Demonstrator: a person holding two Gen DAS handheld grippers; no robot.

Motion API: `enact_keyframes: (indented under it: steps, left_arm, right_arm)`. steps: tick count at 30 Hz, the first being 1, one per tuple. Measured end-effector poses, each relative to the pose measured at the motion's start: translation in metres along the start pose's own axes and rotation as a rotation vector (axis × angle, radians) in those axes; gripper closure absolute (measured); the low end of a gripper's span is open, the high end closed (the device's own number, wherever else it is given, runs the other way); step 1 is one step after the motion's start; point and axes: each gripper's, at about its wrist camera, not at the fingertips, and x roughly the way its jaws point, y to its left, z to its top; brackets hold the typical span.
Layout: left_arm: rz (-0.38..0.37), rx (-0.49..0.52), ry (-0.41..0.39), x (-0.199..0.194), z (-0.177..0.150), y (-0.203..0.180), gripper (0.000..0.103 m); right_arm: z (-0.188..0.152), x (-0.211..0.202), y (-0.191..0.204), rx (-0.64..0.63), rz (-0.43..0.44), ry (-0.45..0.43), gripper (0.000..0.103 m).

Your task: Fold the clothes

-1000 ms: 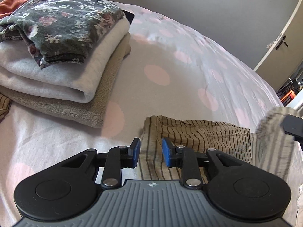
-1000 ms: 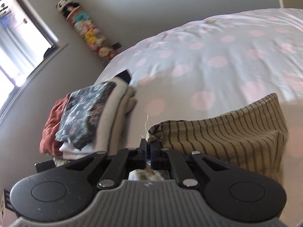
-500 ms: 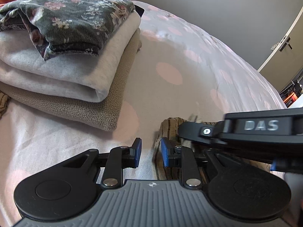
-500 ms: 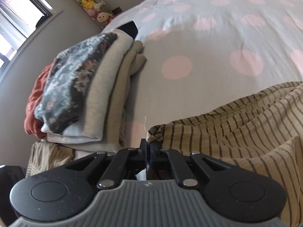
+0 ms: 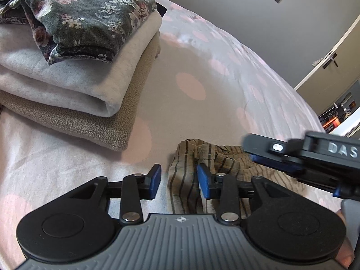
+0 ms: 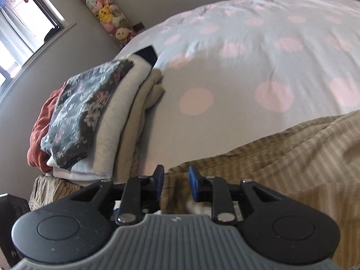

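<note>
Both tongs part over a striped garment on the spotted bed.

The left tongs and the right tongs have just been opening; each now stands apart with the brown striped garment lying loose between the pads, not pinched. The garment lies crumpled on the bed at the near edge, its bunched corner pointing toward the stack of folded clothes just beside it. In the right wrist view its length runs off to the right, blurred and cut off by the frame, so its full shape is unclear. In the left wrist view the right tongs cover its right part.
</note>
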Motion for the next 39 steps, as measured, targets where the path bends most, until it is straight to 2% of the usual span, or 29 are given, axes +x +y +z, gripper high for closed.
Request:
enact_keyframes:
  steps: [6,9,12,14,15,17,18,20,23,24,30,35,38,39]
  left_arm:
    - [-0.087,-0.032,0.001,-0.005,0.002,-0.003,0.054]
    - [-0.046,-0.024,0.048,0.011,0.000,-0.005,0.054]
    - [-0.010,-0.007,0.071,0.024,-0.004,-0.008,0.059]
    - [-0.009,0.002,0.071,0.028,-0.007,-0.010,0.073]
    - [-0.017,0.006,0.065,0.028,-0.009,-0.010,0.075]
    - [-0.024,0.022,0.032,0.027,-0.009,-0.013,0.090]
    - [-0.025,0.034,0.010,0.025,-0.010,-0.015,0.101]
    - [-0.026,0.056,-0.035,0.020,-0.010,-0.019,0.103]
    - [-0.047,0.097,-0.148,0.006,-0.006,-0.025,0.103]
    - [-0.032,0.103,-0.151,0.007,-0.005,-0.026,0.103]
    - [0.095,0.094,-0.087,0.030,-0.004,-0.018,0.103]
    - [0.123,0.109,-0.067,0.037,-0.006,-0.015,0.103]
    - [0.147,0.132,-0.056,0.040,-0.008,-0.017,0.103]
    - [0.149,0.133,-0.053,0.040,-0.009,-0.017,0.103]
  right_arm:
    - [0.002,-0.049,-0.069,0.022,-0.188,-0.054,0.069]
    - [-0.001,-0.064,-0.110,0.060,-0.284,-0.048,0.069]
    - [-0.003,-0.066,-0.140,0.080,-0.341,-0.031,0.068]
    - [-0.001,-0.063,-0.154,0.088,-0.366,-0.024,0.065]
    - [0.000,-0.062,-0.161,0.097,-0.369,-0.025,0.063]
    - [0.004,-0.059,-0.171,0.115,-0.367,-0.028,0.063]
    - [0.006,-0.057,-0.174,0.125,-0.361,-0.027,0.063]
    - [0.009,-0.054,-0.175,0.129,-0.345,-0.029,0.063]
    - [0.013,-0.053,-0.164,0.090,-0.301,-0.047,0.063]
    - [0.014,-0.052,-0.158,0.070,-0.278,-0.051,0.063]
    - [0.024,-0.024,-0.124,-0.080,-0.154,0.000,0.063]
    - [0.027,0.011,-0.096,-0.279,-0.099,0.073,0.063]
    - [0.028,0.032,-0.084,-0.409,-0.106,0.108,0.062]
    - [0.028,0.038,-0.082,-0.442,-0.107,0.116,0.055]
